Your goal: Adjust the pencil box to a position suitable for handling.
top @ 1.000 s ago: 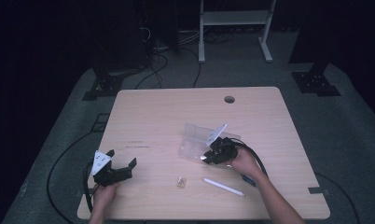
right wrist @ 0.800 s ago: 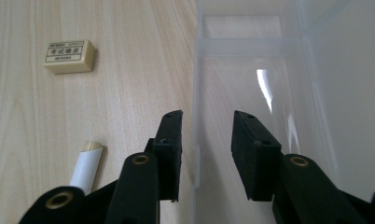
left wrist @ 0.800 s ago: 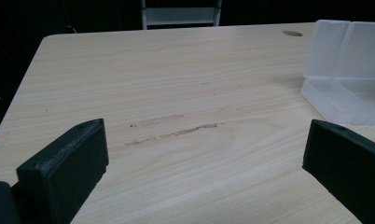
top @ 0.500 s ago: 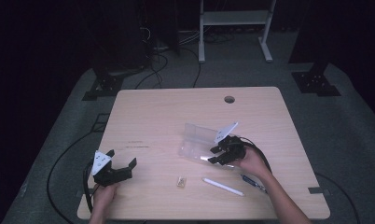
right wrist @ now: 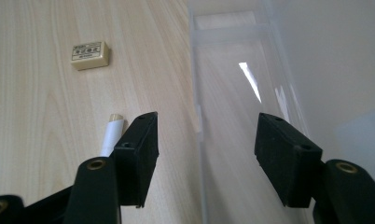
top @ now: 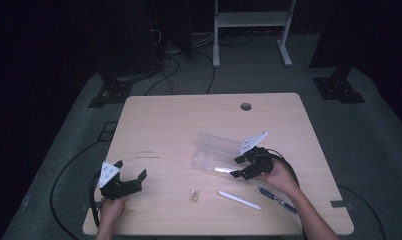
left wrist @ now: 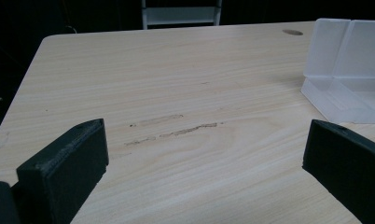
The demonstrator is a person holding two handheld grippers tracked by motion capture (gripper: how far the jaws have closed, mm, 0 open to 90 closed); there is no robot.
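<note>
A clear plastic box (top: 216, 150) lies open in the middle of the wooden table (top: 189, 120), its lid propped up behind the tray. My right gripper (top: 234, 167) is at the box's right end. Its jaws have just been opening and now stand open. In the right gripper view the right gripper (right wrist: 206, 126) straddles the near wall of the box (right wrist: 232, 84), and neither pad touches it. My left gripper (top: 132, 170) is held near the front left corner, open and empty. In the left gripper view the left gripper (left wrist: 204, 135) faces bare wood, with the box (left wrist: 344, 60) far to its right.
A small beige eraser (top: 194, 194) (right wrist: 90, 55) lies in front of the box. A white pen (top: 239, 200) (right wrist: 112, 133) and a blue pen (top: 276, 193) lie near the front edge by the right hand. A cable hole (top: 246, 106) is at the back. Cables trail off both sides.
The right gripper has drawn back to the right, away from the box, and its jaws have widened. The left hand and the box have stayed put.
</note>
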